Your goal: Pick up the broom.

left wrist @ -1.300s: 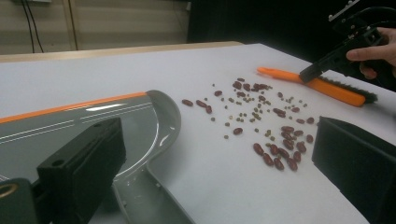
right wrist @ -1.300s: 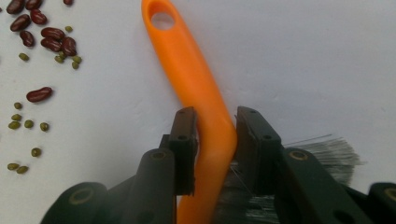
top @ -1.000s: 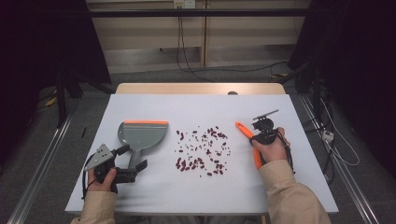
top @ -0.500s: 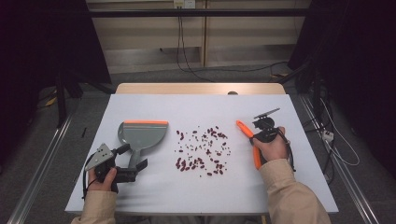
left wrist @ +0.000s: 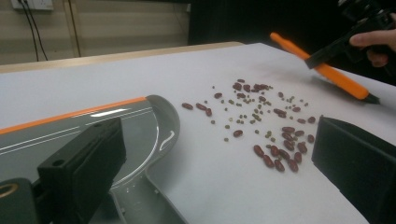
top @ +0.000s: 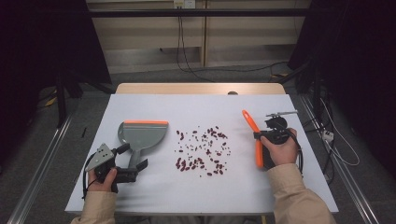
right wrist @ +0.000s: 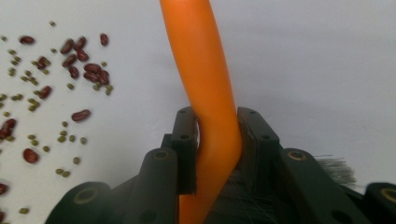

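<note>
The right gripper (top: 259, 136), clamped on the orange brush handle (top: 254, 135), now lifts its tip; the left gripper (top: 133, 156) gapes beside the dustpan (top: 142, 135).

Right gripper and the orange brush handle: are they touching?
Touching. In the right gripper view, the right gripper has both black jaws pressed against the sides of the orange brush handle, with no gap on either side.

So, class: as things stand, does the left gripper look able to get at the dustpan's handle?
Probably yes. The left gripper has open jaws standing either side of the dustpan handle, nothing lying between. The beans sit off to the side.
</note>
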`<state>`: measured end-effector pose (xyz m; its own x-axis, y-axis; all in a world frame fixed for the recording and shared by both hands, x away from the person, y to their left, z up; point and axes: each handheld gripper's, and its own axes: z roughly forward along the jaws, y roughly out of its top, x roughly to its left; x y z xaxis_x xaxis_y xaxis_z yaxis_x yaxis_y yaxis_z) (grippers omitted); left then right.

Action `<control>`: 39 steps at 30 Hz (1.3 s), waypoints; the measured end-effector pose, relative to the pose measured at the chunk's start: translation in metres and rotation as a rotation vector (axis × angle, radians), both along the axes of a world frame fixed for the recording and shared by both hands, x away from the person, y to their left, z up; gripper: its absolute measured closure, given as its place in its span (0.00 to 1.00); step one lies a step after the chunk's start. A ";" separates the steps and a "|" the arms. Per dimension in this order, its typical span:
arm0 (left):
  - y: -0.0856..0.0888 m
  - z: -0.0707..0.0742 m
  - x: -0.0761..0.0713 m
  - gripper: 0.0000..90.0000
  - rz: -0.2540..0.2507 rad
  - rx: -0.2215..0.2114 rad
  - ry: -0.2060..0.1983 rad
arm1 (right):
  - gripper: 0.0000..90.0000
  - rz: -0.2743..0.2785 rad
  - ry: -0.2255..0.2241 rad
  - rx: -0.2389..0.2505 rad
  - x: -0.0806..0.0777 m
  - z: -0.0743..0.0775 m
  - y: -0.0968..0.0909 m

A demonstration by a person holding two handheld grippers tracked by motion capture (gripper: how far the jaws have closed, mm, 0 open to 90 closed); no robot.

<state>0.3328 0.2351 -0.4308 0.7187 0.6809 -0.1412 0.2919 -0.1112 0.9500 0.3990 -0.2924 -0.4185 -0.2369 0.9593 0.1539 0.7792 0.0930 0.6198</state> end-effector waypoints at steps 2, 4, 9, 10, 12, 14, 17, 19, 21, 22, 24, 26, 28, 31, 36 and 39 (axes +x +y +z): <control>-0.001 0.000 -0.001 0.03 -0.003 -0.006 0.000 | 0.78 -0.002 -0.052 0.024 -0.007 0.004 -0.005; -0.002 0.001 -0.001 0.03 -0.005 -0.005 0.000 | 0.78 -0.014 -0.081 0.039 -0.011 0.006 -0.008; -0.004 0.001 -0.002 0.03 -0.009 -0.004 -0.002 | 0.79 -0.032 -0.223 0.154 -0.030 0.013 -0.022; -0.004 0.002 -0.002 0.03 -0.006 -0.003 -0.004 | 0.79 -0.035 -0.241 0.174 -0.032 0.015 -0.024; -0.005 0.002 -0.003 0.03 -0.007 -0.007 -0.009 | 0.79 -0.035 -0.273 0.213 -0.037 0.017 -0.027; -0.007 0.003 -0.003 0.03 -0.007 -0.015 -0.010 | 0.79 -0.036 -0.296 0.242 -0.040 0.018 -0.029; -0.008 0.003 -0.002 0.03 -0.010 -0.011 -0.011 | 0.79 -0.028 -0.335 0.307 -0.043 0.019 -0.033; -0.009 0.003 -0.003 0.03 -0.009 -0.005 -0.011 | 0.79 -0.025 -0.344 0.329 -0.044 0.018 -0.033; -0.010 0.004 -0.004 0.03 -0.011 -0.012 -0.014 | 0.79 -0.024 -0.355 0.337 -0.046 0.016 -0.033; -0.010 0.004 -0.004 0.03 -0.011 -0.012 -0.013 | 0.79 -0.017 -0.361 0.345 -0.047 0.015 -0.034; -0.011 0.004 -0.004 0.03 -0.011 -0.014 -0.013 | 0.79 -0.019 -0.378 0.349 -0.049 0.015 -0.034; -0.012 0.005 -0.004 0.03 -0.013 -0.020 -0.013 | 0.79 -0.017 -0.393 0.368 -0.052 0.017 -0.036; -0.013 0.005 -0.004 0.03 -0.016 -0.021 -0.013 | 0.79 -0.016 -0.400 0.385 -0.054 0.017 -0.036; -0.015 0.005 -0.003 0.03 -0.018 -0.021 -0.012 | 0.79 -0.018 -0.406 0.398 -0.056 0.016 -0.037; -0.021 0.009 -0.001 0.03 -0.016 -0.042 -0.007 | 0.79 -0.003 -0.412 0.402 -0.055 0.020 -0.032; -0.026 0.014 0.002 0.03 -0.025 -0.049 -0.005 | 0.79 0.009 -0.418 0.406 -0.053 0.023 -0.026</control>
